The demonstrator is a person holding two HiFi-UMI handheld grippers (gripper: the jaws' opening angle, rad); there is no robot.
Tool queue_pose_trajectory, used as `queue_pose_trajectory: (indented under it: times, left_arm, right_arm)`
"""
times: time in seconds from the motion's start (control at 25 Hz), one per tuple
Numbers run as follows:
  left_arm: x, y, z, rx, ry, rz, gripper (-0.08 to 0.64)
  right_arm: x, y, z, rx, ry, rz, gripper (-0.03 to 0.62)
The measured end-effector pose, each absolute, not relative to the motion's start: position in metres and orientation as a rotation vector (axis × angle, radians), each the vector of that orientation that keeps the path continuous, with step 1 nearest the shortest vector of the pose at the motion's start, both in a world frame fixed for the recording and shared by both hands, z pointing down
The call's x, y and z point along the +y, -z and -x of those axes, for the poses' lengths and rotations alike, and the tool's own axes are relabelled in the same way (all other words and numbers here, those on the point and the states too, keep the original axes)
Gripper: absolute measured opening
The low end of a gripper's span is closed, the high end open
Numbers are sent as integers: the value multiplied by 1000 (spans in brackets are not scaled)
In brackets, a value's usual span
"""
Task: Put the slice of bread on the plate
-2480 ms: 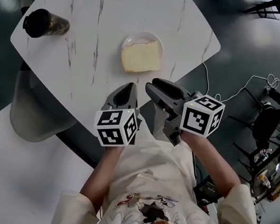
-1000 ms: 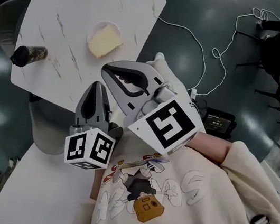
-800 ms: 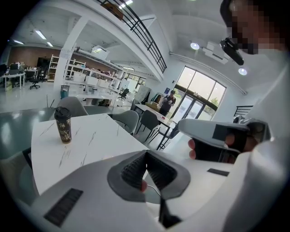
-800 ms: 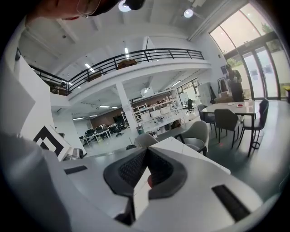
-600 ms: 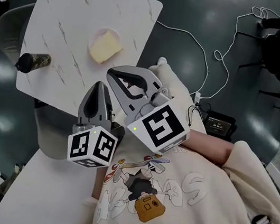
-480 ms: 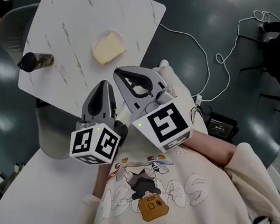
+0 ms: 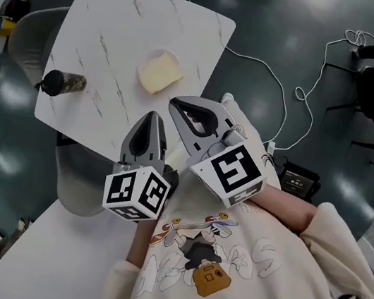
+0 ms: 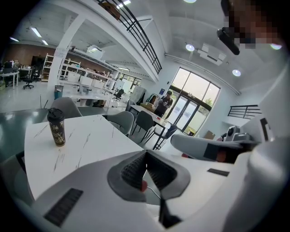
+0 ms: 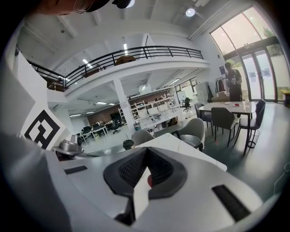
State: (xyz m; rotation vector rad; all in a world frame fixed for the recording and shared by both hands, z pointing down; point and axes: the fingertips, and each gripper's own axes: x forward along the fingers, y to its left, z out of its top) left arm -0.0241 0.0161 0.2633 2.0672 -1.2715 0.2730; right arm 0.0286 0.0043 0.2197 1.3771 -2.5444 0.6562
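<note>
A pale yellow slice of bread [image 7: 160,76] lies on a small white plate [image 7: 163,55] on the white marble table [image 7: 129,28]. My left gripper [image 7: 152,115] is held near my chest, short of the table's near edge, its jaws shut and empty. My right gripper [image 7: 181,103] hovers beside it over the table's near corner, jaws shut with nothing in them. In the left gripper view the left gripper [image 8: 146,154] shows pads pressed together, and in the right gripper view the right gripper [image 9: 146,152] shows the same. Bread and plate are hidden in both gripper views.
A dark lidded cup [image 7: 61,82] lies on its side at the table's left; it stands upright as a cup [image 8: 56,127] in the left gripper view. A grey chair [image 7: 78,176] is tucked under the near edge. Cables [image 7: 283,90] and equipment lie on the floor at right.
The view has swung, so table, bread and cup sit further right and lower in the picture. Both grippers stay close to my chest, shut, barely moved.
</note>
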Motion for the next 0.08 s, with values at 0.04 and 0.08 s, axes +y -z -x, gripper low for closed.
queue_pose_trajectory:
  times: [0.04, 0.08]
  left_arm:
    - [17, -263, 25, -1268, -273, -2070, 7]
    - [18, -262, 26, -1265, -273, -2073, 8]
  right_arm:
    - [5, -220, -28, -2540, -664, -1390, 5]
    - [6, -221, -28, -2537, -671, -1402, 5]
